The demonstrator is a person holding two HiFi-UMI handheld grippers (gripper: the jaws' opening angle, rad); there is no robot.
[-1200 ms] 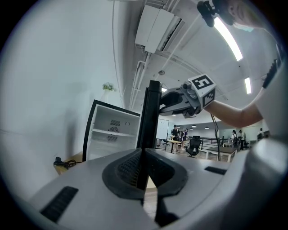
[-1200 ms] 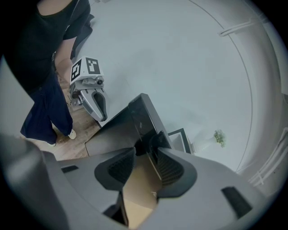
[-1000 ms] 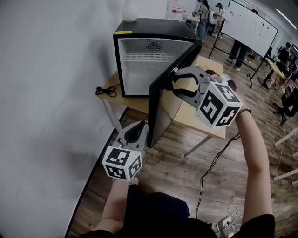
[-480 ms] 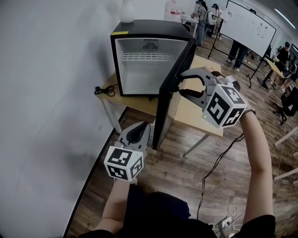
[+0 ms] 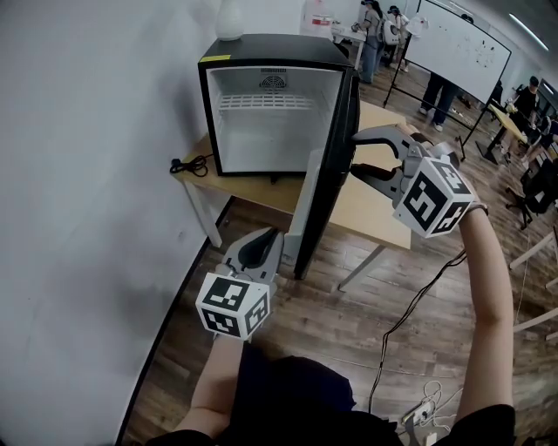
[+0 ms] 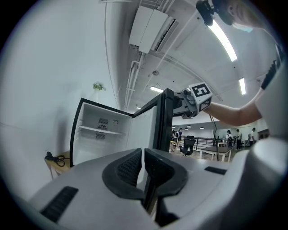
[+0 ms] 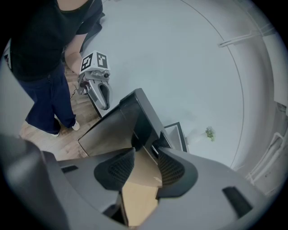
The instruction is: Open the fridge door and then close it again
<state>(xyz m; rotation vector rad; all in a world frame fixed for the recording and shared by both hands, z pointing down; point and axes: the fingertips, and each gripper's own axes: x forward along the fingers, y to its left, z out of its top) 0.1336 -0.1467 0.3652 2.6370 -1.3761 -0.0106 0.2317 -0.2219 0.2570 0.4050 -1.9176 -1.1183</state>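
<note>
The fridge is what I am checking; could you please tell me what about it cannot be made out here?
Head view: the white vase on the fridge is cut off by the top edge.
Head view: the door stands edge-on, so whether the right gripper touches it is unclear.
Left gripper view: the left gripper covers the fridge's lower interior with its own body.
</note>
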